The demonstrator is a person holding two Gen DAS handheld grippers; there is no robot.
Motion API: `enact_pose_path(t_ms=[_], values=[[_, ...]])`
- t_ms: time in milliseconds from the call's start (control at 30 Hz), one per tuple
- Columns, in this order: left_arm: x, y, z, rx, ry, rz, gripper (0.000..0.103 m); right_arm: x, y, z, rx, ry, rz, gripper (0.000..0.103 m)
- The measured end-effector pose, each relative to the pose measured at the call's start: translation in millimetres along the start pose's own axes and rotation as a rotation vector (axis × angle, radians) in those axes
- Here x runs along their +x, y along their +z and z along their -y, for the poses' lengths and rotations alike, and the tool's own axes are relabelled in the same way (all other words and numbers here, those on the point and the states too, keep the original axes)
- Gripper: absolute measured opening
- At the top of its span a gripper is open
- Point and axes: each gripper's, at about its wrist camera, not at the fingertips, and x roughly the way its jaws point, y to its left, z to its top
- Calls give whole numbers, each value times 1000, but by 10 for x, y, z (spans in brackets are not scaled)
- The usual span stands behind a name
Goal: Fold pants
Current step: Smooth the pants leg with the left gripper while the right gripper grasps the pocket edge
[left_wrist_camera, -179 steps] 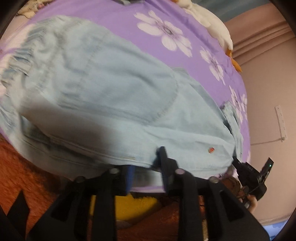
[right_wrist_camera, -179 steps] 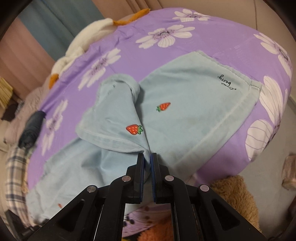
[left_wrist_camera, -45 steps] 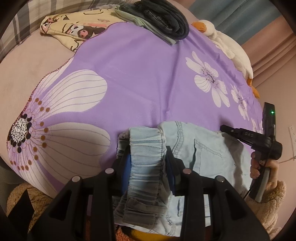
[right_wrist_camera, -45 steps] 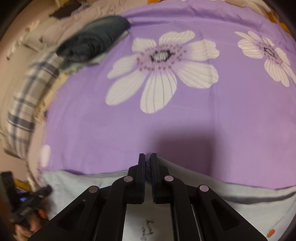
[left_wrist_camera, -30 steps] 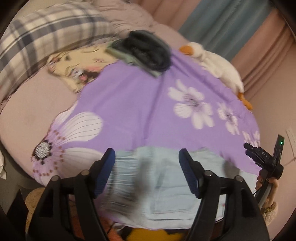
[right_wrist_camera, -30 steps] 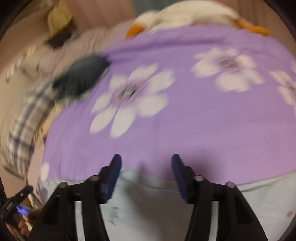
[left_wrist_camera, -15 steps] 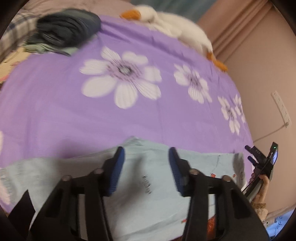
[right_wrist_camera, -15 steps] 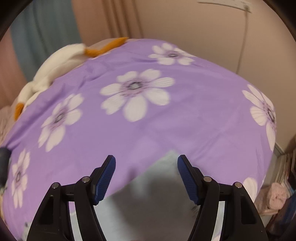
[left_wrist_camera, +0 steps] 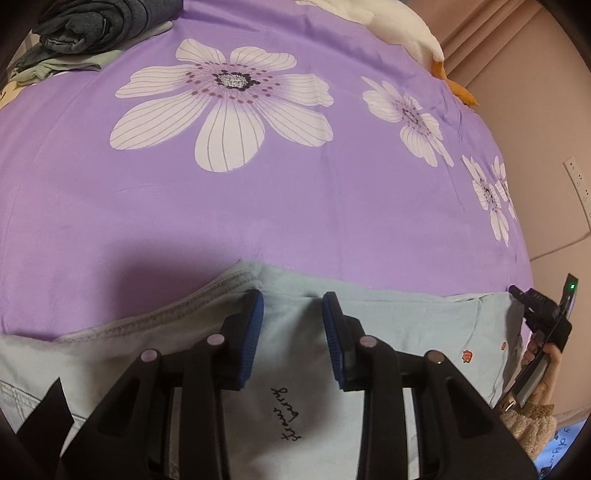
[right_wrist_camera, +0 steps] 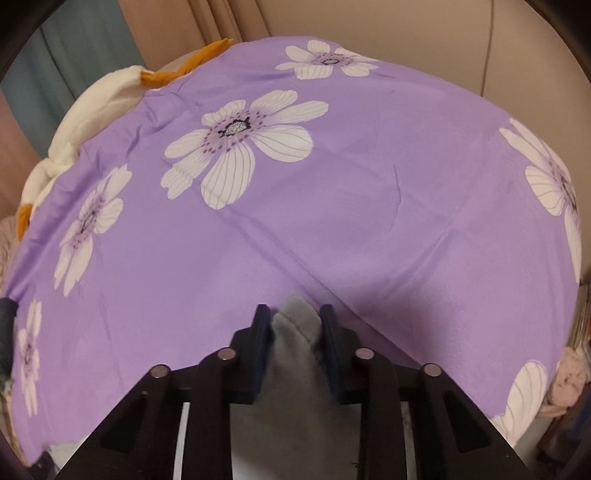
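Bedroom, purple floral bedspread [left_wrist_camera: 258, 206] serving as folding surface. Pants [left_wrist_camera: 399, 332], pale blue denim with small strawberry motifs and script lettering: spread flat along near edge of bed, seemingly laid out for the next fold. Left gripper [left_wrist_camera: 291, 325]: jaws parted, above a hemmed edge, gripping nothing. Right gripper [right_wrist_camera: 295, 328]: jaws apart, a fabric corner between them, not pinched. Dark folded clothes [left_wrist_camera: 103, 22] at far left corner; white plush goose [right_wrist_camera: 92, 107] along far edge
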Motion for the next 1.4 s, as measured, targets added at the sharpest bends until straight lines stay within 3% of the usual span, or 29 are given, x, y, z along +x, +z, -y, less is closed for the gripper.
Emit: enact_pose_path(t_ms=[167, 333, 533, 633, 667, 700, 833, 967, 1033, 1100, 1167, 1333, 1400], values=[[33, 21, -8, -12, -14, -5, 33, -135, 73, 174, 114, 71, 82, 17], [45, 11, 2, -6, -9, 5, 34, 57, 80, 122, 84, 14, 33, 16], [-20, -30, 25, -23, -1, 9, 34, 129, 57, 124, 54, 6, 21, 17], [-155, -133, 85, -23, -16, 4, 35, -18, 0, 183, 67, -12, 35, 38], [-226, -201, 119, -9, -38, 7, 36, -104, -32, 227, 88, -22, 43, 53], [-265, -248, 132, -2, -49, 7, 38, -186, -64, 271, 106, -23, 54, 61], [-446, -519, 219, 23, -98, -9, 43, -564, -202, 534, 185, 6, 105, 61], [-546, -744, 291, 53, -128, -31, 43, -674, -376, 734, 210, 3, 101, 61], [-542, -812, 312, 75, -131, -42, 43, -631, -487, 835, 242, 25, 80, 57], [-477, -884, 311, 78, -129, -69, 43, -569, -592, 908, 264, 70, 68, 30], [-357, -949, 292, 68, -122, -115, 43, -537, -660, 928, 264, 41, 59, 16], [-255, -1009, 265, 51, -122, -123, 43, -790, -665, 970, 297, 31, 173, 11], [-237, -997, 230, 19, -138, -127, 43, -776, -646, 961, 291, 27, 174, 10]])
